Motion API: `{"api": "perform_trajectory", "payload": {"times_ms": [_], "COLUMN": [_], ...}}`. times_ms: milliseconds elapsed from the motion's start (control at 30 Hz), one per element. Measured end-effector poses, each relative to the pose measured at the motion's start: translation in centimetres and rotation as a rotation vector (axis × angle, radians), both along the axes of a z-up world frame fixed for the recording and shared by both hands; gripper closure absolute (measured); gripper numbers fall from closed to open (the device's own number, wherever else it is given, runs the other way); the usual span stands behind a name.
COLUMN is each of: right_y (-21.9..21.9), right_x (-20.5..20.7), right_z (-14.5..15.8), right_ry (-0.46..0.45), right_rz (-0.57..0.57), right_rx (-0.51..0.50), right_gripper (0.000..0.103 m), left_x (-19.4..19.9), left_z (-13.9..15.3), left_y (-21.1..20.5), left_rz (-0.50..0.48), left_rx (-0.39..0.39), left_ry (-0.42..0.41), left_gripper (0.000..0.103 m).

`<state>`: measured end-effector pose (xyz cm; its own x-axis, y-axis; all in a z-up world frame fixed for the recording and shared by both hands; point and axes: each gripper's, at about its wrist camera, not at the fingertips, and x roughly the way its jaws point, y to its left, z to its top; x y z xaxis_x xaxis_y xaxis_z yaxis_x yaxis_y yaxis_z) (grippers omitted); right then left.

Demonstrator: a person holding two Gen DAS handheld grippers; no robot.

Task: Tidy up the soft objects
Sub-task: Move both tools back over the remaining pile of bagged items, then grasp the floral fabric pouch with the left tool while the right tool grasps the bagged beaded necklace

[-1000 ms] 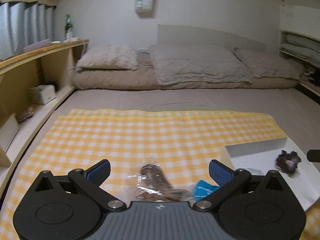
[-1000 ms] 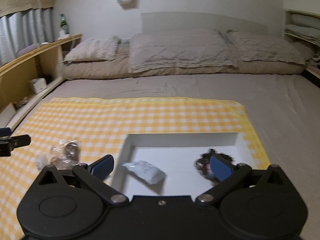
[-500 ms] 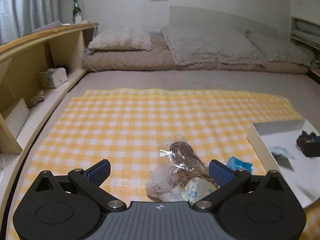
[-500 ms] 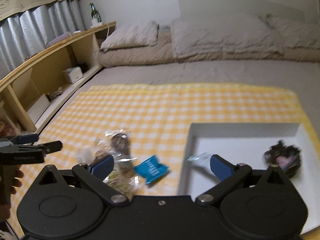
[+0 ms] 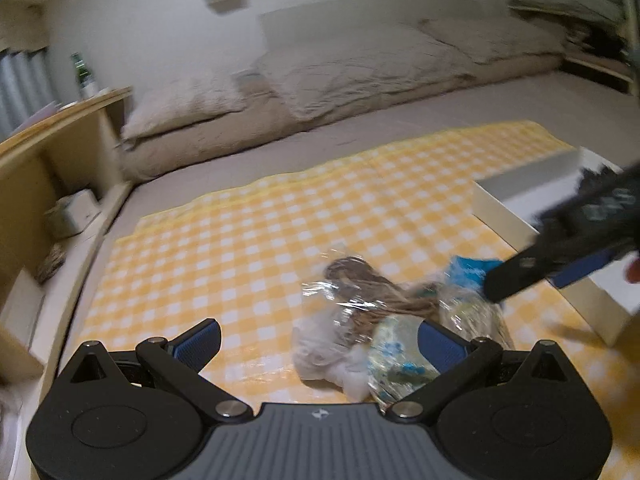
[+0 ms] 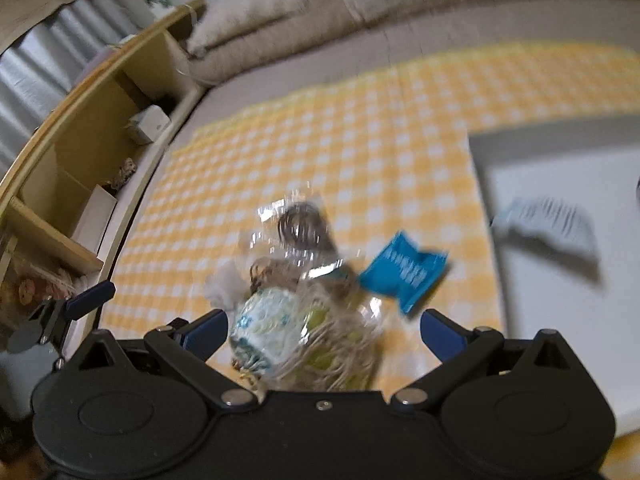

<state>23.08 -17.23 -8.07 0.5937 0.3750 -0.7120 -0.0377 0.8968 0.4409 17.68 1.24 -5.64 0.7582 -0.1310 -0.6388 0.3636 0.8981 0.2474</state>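
Left and right wrist views of a bed covered by a yellow checked cloth (image 5: 248,240). The left hand-held gripper (image 5: 318,338) hovers low over the cloth with its blue-padded fingers spread wide and nothing between them; it is released. Just ahead of it, toward its right finger, lies a pile of soft things in clear plastic wrap (image 5: 360,312): a brown bundle, a white wad and a packet printed in blue and green. A blue packet (image 5: 466,272) lies at the far right edge of the pile, touching it.

The right hand-held gripper (image 6: 322,330) is also released, its fingers spread on either side of the near end of the same pile (image 6: 296,300); whether the pads touch the wrap cannot be told through the motion blur. In the left wrist view this gripper (image 5: 560,252) enters from the right, above the blue packet. In the right wrist view the blue packet (image 6: 404,272) rests on the cloth between the pile and a white tray (image 6: 560,320). Inside the tray lies a pale wrapped item (image 6: 548,228), blurred. A wooden shelf (image 6: 80,128) runs along the left side of the bed, and pillows (image 5: 360,76) lie at its head.
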Motion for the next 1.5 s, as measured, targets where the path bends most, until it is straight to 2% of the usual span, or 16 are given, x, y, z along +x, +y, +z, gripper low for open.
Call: {"api": "perform_trajectory", "payload": {"times_ms": [200, 300, 433, 567, 700, 933, 1200, 1300, 1400, 1500], "right_y": [1.2, 1.8, 3.2, 3.1, 2.6, 2.4, 1.5, 1.5, 1.3, 1.0], "right_x": [1.1, 1.9, 2.7, 3.6, 4.3, 4.5, 4.7, 4.6, 4.6, 4.5], "right_z": [-3.2, -4.3, -4.6, -5.4, -7.2, -5.9, -5.0, -5.0, -4.8, -4.7], "right_ry": [0.127, 0.178, 0.174, 0.227, 0.329, 0.274, 0.230, 0.227, 0.219, 0.210], "right_rz": [-0.081, -0.072, -0.043, -0.053, -0.080, -0.052, -0.027, -0.017, -0.011, -0.011], "right_rx": [0.050, 0.097, 0.035, 0.049, 0.062, 0.001, -0.050, -0.058, -0.066, -0.071], "right_gripper": [0.001, 0.008, 0.013, 0.015, 0.027, 0.044, 0.050, 0.051, 0.051, 0.051], "left_x": [-0.6, -0.8, -0.8, -0.5, 0.0, 0.8, 1.5, 2.5, 3.8, 4.2], "left_z": [-1.5, -2.2, -3.0, -3.7, -4.4, -6.4, -9.0, -9.0, -8.8, -8.7], "left_y": [-0.4, -0.9, -1.2, -1.5, -2.1, -3.7, -6.1, -6.3, -6.2, -5.7], "left_rz": [-0.165, -0.219, -0.275, -0.316, -0.359, -0.409, -0.443, -0.391, -0.328, -0.304], "left_rx": [0.025, 0.066, 0.105, 0.115, 0.139, 0.189, 0.287, 0.250, 0.208, 0.188], "left_ry": [0.015, 0.015, 0.016, 0.033, 0.052, 0.082, 0.090, 0.127, 0.172, 0.194], "left_gripper": [0.000, 0.000, 0.000, 0.000, 0.000, 0.000, 0.000, 0.002, 0.014, 0.020]}}
